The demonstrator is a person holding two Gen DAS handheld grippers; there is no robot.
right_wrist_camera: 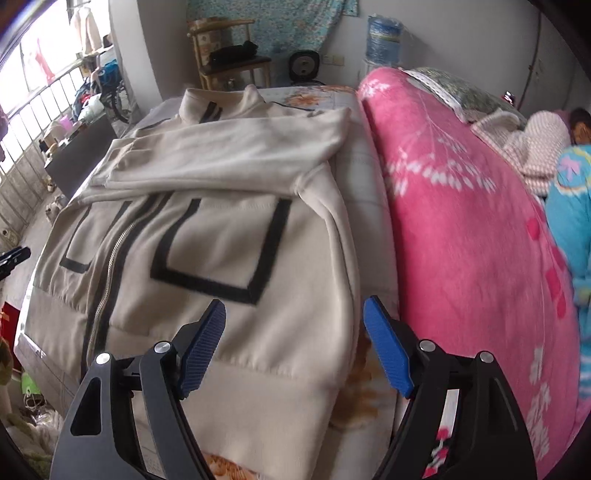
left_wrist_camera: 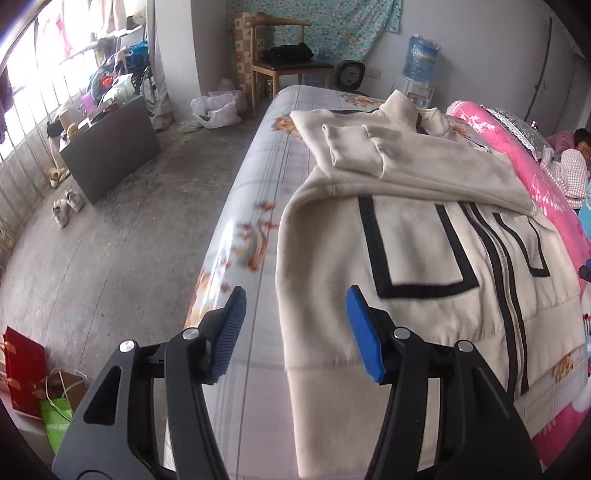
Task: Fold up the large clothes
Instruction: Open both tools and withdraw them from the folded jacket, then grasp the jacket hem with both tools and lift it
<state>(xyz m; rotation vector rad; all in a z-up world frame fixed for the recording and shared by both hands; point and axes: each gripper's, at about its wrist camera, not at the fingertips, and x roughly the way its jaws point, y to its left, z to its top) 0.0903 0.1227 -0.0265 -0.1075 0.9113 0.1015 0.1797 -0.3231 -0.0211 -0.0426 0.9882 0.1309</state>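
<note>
Floral-sheeted bed [left_wrist_camera: 258, 206] under cream jacket [left_wrist_camera: 424, 251], pink blanket [right_wrist_camera: 461, 221].

You are in a lived-in bedroom of a home. A bed [left_wrist_camera: 258, 177] with a floral sheet fills the middle, a pink blanket [right_wrist_camera: 461, 229] heaped along its far side. Against the wall you have a wooden chair [left_wrist_camera: 284, 59], a water dispenser [left_wrist_camera: 419, 62] and a patterned cloth [left_wrist_camera: 332, 26]. Laundry [left_wrist_camera: 55, 33] hangs at the barred window, shoes [left_wrist_camera: 68, 206] lie on the concrete floor.
</note>
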